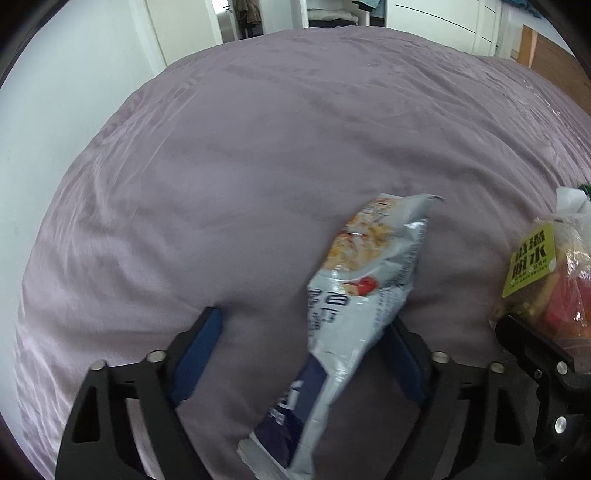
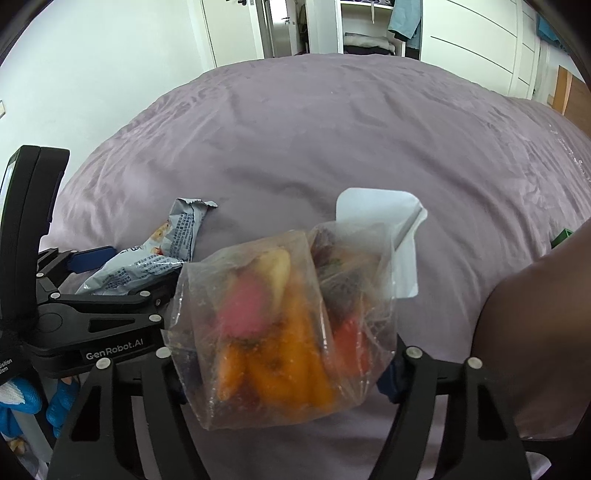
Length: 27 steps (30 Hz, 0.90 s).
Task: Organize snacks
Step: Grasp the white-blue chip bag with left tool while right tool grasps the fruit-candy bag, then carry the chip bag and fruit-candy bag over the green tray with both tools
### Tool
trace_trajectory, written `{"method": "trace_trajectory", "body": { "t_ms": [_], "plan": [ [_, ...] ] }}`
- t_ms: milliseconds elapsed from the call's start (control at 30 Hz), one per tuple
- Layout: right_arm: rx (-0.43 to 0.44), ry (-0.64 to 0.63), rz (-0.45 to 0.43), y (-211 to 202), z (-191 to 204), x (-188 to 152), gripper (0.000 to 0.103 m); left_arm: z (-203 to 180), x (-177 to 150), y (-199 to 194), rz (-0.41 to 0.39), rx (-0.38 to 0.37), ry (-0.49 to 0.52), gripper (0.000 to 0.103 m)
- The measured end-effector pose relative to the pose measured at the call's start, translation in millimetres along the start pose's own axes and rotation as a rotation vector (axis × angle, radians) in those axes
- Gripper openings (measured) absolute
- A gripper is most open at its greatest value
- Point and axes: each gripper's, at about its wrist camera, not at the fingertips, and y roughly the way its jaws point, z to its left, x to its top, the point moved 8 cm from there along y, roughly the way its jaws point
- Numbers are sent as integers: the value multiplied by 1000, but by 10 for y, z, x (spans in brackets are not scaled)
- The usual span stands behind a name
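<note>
Crinkly grey foil snack packet (image 1: 364, 295), light and slippery, lies between the left gripper's (image 1: 306, 354) spread fingers, while the right gripper (image 2: 284, 365) clamps a soft clear plastic bag of snacks (image 2: 280, 317).

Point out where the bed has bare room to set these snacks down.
The purple bedspread lies bare ahead and leftward, from the silver snack packet to the far wall. It is crowded near the right side, where the clear snack bag meets both grippers.

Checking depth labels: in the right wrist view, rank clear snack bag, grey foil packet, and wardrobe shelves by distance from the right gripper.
1. Clear plastic bag of orange and red snacks, between its jaws.
2. Grey foil snack packet, left, on the bed.
3. White wardrobe shelves, beyond the bed.
</note>
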Motion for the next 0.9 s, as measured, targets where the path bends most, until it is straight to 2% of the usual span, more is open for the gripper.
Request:
{"method": "trace_trajectory", "body": {
  "t_ms": [133, 200, 267, 600, 900],
  "plan": [
    [22, -15, -1, -79, -12, -21, 82, -86, 19, -46, -2, -1, 24, 48],
    [36, -21, 5, -111, -19, -37, 79, -158, 9, -78, 1, -12, 34, 30],
    [44, -24, 8, -146, -32, -46, 78, -197, 5, -93, 6, -13, 33, 24],
    [80, -29, -10, -460, -54, -89, 76, -214, -91, -294, -2, -27, -22, 18],
    [115, -40, -35, -964, 14, -212, 76, -221, -305, -742, -16, -46, -70, 18]
  ]
}}
